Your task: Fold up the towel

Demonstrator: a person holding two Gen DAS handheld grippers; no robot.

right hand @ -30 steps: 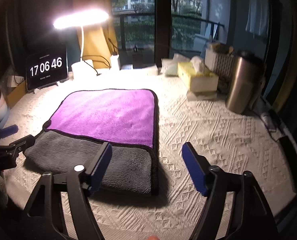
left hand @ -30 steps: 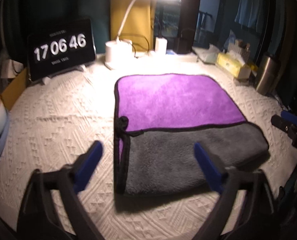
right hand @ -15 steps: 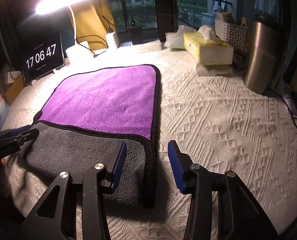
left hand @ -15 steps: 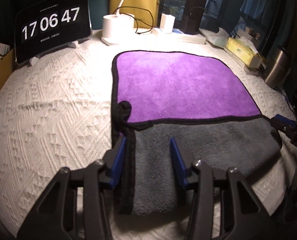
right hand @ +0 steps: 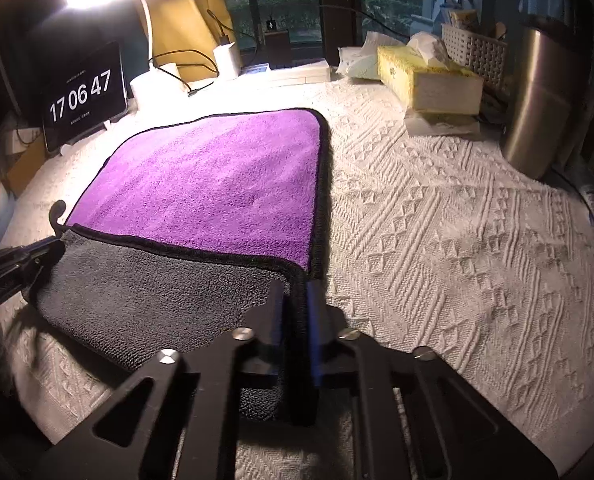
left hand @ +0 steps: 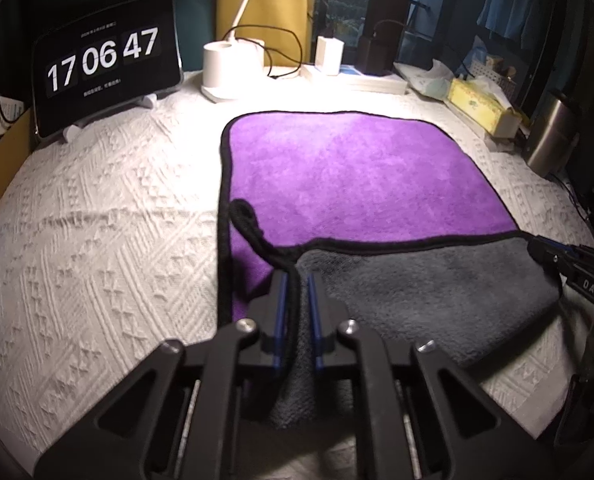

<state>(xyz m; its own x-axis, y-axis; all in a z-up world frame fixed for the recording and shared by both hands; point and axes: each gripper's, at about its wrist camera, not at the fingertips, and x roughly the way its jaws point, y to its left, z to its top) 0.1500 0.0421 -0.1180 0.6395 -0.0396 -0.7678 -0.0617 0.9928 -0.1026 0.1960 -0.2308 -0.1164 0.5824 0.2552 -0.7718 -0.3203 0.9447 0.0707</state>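
The left gripper [left hand: 296,300] is pinching the near left corner of the towel [left hand: 361,184], with its blue fingers [left hand: 281,304] pressed tight on the black edge. The right gripper [right hand: 295,312] is pinching the near right corner of the towel [right hand: 213,184] the same way, with the fingers squeezing the grey cloth between them.

The towel is lying flat on the white bumpy tablecloth [left hand: 97,240] in the middle of the table. The near part is already turned over, so a grey strip is showing in front and the purple side is showing behind it. A small black loop [left hand: 243,216] is sitting by the left edge.

So the fold looks only begun. The grey flap is short, and the corners are being held, but the near edge is not yet at the far edge. The person probably needs to lift both corners and carry them over the purple part.

Half a second earlier both grippers were partly spread and hanging just over the corners; now they are closed on the cloth. A full second earlier they were wide apart and higher up. The clock [left hand: 105,60] is showing 17 06 47, and the lamp base [left hand: 225,68] is standing behind the towel
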